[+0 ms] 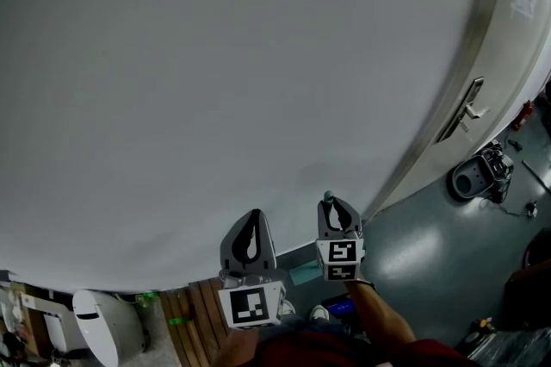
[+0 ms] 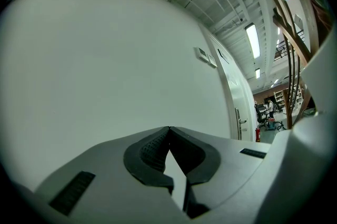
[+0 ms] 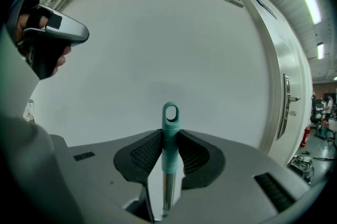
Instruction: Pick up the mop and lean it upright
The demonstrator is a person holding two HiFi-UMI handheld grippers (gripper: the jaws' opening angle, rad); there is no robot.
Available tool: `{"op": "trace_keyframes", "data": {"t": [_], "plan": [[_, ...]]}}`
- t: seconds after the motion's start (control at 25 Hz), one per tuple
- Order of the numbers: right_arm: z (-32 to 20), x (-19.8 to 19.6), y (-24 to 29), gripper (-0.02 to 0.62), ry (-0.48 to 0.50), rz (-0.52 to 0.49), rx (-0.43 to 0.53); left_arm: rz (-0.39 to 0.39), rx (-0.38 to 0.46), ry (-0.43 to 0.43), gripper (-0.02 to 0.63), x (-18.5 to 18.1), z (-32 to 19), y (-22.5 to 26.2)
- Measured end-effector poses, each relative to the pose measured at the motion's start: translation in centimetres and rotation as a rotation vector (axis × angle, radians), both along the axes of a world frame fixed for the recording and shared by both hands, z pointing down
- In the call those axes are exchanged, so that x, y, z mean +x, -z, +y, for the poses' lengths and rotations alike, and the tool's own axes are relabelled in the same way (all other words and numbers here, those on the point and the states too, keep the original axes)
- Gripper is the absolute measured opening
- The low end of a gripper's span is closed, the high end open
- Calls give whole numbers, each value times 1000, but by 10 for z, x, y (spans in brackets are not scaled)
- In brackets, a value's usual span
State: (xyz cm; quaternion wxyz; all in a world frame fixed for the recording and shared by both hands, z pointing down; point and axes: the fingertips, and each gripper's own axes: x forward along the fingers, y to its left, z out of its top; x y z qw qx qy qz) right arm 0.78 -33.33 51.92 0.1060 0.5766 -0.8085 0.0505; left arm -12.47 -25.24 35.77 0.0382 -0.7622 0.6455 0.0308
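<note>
Teal-capped mop handle (image 3: 170, 128) is clamped in the right hand-held gripper (image 1: 337, 219), its long axis running 6 to 12 o'clock, with the wall (image 3: 158, 39) just ahead; the left hand-held gripper (image 2: 169, 130), at 9 o'clock, is closed and empty.

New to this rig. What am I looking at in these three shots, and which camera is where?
No robot: a person holds a handheld claw in each hand. The head view comes from a camera on the person's head, looking down; the other two cameras ride on the claws. The left claw is shut and empty. The right claw grips the teal end of the mop handle, in front of a plain white wall. A door stands to the right.
</note>
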Motion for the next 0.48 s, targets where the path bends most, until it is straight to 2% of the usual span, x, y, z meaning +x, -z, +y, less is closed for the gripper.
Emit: {"op": "trace_keyframes", "data": {"t": [0.2, 0.48], "plan": [[-21, -5, -1, 109, -12, 18, -3, -21, -3, 7, 14, -1, 2, -2], [-43, -16, -6, 110, -13, 26, 22, 9, -2, 12, 14, -4, 4, -2]]}}
